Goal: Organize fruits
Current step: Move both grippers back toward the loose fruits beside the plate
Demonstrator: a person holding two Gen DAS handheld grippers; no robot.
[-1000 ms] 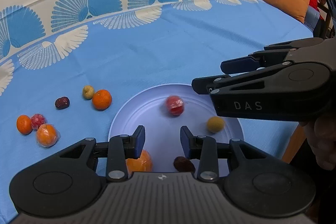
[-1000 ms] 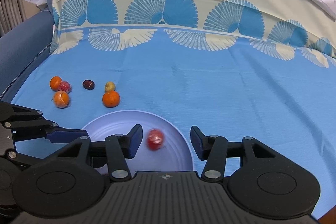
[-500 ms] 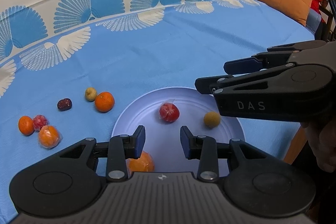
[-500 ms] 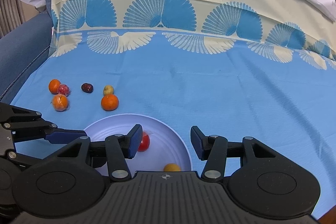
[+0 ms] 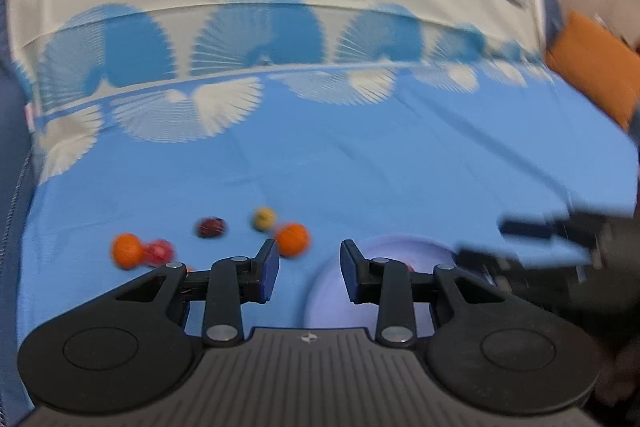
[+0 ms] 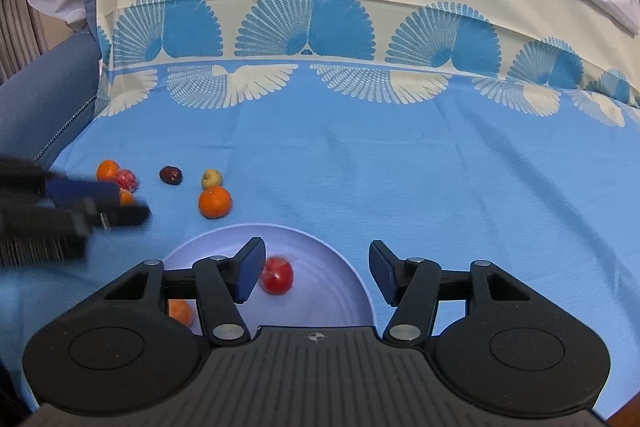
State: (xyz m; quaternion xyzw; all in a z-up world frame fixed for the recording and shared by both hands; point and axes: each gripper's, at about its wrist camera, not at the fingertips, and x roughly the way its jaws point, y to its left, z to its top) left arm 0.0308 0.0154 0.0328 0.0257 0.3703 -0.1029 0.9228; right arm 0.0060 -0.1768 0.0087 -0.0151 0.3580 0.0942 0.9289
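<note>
2 fruits on the pale plate [image 6: 352, 267] — red one [image 6: 277, 275], orange one [image 6: 180, 311].

Two grippers are seen, left gripper [image 5: 307, 269] and right gripper [image 6: 316, 273]. One pale plate [image 6: 340, 267] is counted, with one red fruit [image 6: 277, 275] and one orange [image 6: 180, 311] visible on it. On the blue cloth [image 6: 400, 167], three oranges [image 6: 215, 202], one red fruit, one dark fruit [image 6: 171, 174] and one yellowish fruit [image 6: 211, 178] are counted
</note>
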